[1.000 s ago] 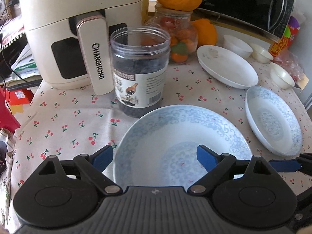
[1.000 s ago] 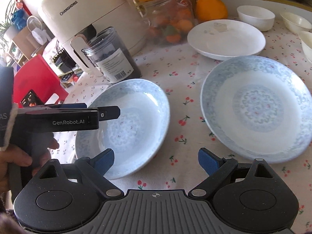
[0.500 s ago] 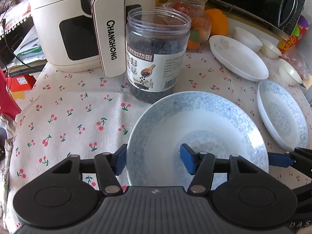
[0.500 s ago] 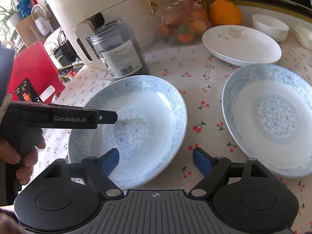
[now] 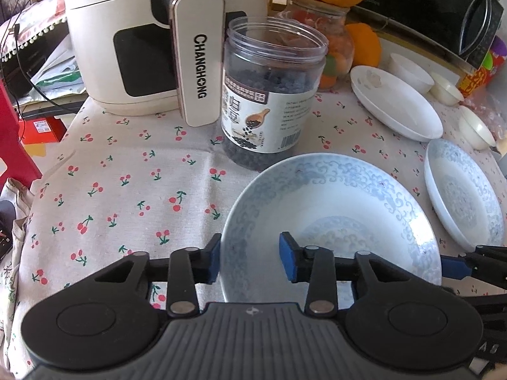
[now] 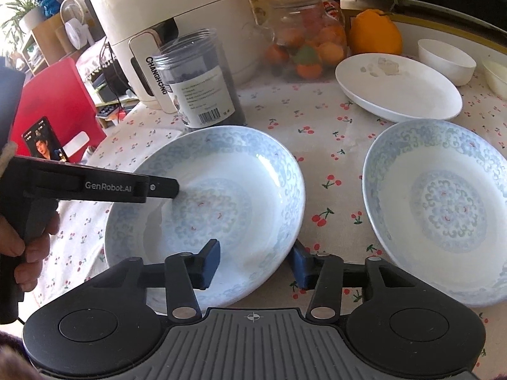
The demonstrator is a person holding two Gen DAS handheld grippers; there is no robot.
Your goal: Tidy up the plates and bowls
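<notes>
Both tools are closing astride opposite rims of the shallow blue-patterned porcelain plate [image 6: 221, 196] near the table's front edge: left tool [image 5: 248, 261], right tool [image 6: 255, 264], pads seemingly not yet pressing. Uneven clamping on the slick glaze risks tipping it against the clear plastic jar of dark beans [image 5: 272, 101] just behind.

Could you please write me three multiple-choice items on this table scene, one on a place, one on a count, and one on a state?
1. Where does the dark bean jar stand?
A. Beside the cream air fryer
B. Inside the plain white plate
C. On the floor

2. How many blue-patterned plates are on the cherry tablecloth?
A. One
B. Two
C. Four

3. How do the left gripper and right gripper stand?
A. Both straddle one patterned plate's rim, closing
B. Both lie flat on the cloth
C. Both grip the jar

Answers:
1 A: the jar touches the fryer's handle.
2 B: the near plate and the far plate.
3 A: each has a pad either side of the near plate's rim.
</notes>
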